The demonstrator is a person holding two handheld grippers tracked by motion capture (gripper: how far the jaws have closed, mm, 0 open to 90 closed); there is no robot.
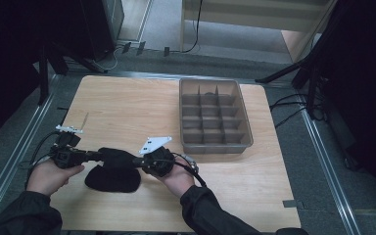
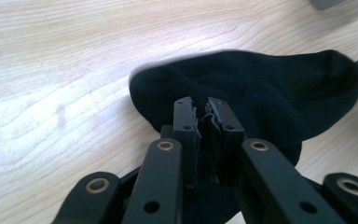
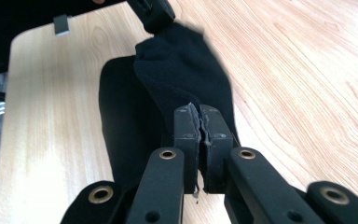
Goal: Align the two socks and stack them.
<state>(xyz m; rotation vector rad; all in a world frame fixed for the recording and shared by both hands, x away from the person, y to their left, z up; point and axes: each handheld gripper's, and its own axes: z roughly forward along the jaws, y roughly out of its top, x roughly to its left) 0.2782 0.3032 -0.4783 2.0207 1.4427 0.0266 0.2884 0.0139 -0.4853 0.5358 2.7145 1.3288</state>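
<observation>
From above, a person's two hands come in at the near edge of the wooden table (image 1: 127,103). The left gripper (image 1: 95,156) and the right gripper (image 1: 138,160) point at each other, and a black sock (image 1: 117,156) is stretched between them, lifted off the wood. Under it a second sock (image 1: 112,179) lies flat on the table, just nearer the person. A grey divided bin (image 1: 215,115) stands well apart toward the far right; something dark sits in one of its far cells, too small to make out. A white plate rides on top of each gripper. From here the jaw tips are lost against the dark cloth, so the grip cannot be read in this view.

The left gripper view settles it for that side: the left gripper (image 2: 202,116) has its jaws pinched nearly together on a fold of the sock (image 2: 270,88), with the cloth bunched in the narrow slit between the pads. The sock runs away to the right, where the tip of the other gripper meets its far end at the frame's edge. Bare wood lies behind it.

The right gripper view shows the same from the other end: the right gripper (image 3: 199,122) is clamped tight on the sock's (image 3: 182,70) edge, the pads almost meeting. The sock stretches up to the left gripper (image 3: 151,14), which bites its far end. Here the second sock (image 3: 119,121) shows clearly as a separate piece, lying flat beneath and to the left
</observation>
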